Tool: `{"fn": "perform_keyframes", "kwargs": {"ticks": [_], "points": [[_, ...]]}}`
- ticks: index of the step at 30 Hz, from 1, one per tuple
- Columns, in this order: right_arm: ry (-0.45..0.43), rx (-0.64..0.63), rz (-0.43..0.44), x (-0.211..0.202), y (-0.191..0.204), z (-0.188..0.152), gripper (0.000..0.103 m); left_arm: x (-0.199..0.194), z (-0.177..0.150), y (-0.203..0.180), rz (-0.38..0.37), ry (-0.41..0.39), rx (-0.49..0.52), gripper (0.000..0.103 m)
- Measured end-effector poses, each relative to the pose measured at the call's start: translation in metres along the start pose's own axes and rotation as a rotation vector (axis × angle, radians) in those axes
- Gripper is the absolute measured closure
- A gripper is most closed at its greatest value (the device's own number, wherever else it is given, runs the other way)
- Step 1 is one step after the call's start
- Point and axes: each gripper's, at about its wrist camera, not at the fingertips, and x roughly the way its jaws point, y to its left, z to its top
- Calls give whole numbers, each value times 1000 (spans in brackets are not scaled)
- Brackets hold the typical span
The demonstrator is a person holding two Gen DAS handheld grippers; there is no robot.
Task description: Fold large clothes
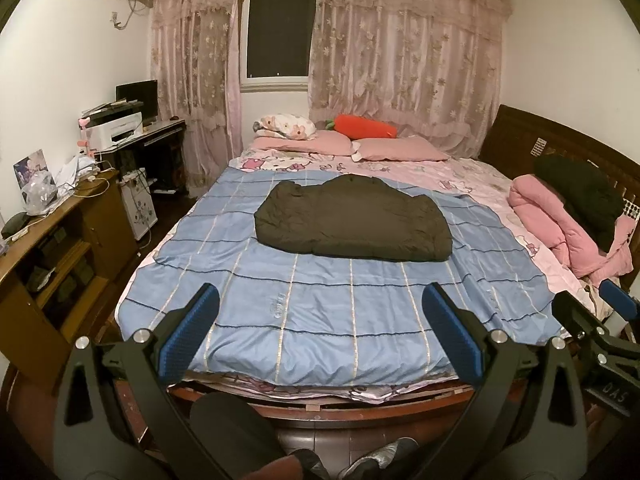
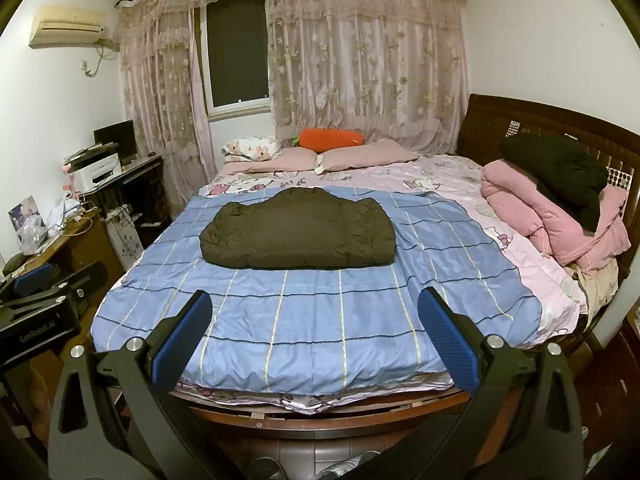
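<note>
The dark olive padded jacket (image 1: 352, 220) lies folded into a thick, wide bundle, flat on the blue checked sheet (image 1: 320, 304) in the middle of the bed. Its near edge runs straight and tidy, the far edge humps up in the centre, and the corners are rounded and puffy. From the right wrist view it sits left of centre, nothing touching it.

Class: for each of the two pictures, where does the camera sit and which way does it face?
Left wrist: at the bed's foot, facing the dark folded coat; open left gripper, the person's leg and shoes, right gripper at the edge.
Right wrist: beside it, same direction; open right gripper, left gripper at the edge.
Shared: coat, blue sheet.
</note>
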Motion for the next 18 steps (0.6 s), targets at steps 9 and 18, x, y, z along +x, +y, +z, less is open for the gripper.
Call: {"fn": "perform_keyframes", "kwargs": {"ticks": [9, 18], "points": [[1, 1, -2, 0, -1, 0, 1, 0, 0, -1, 1, 3, 5, 2], [1, -2, -2, 0, -1, -1, 1, 0, -1, -1, 2, 2, 5, 2]]}}
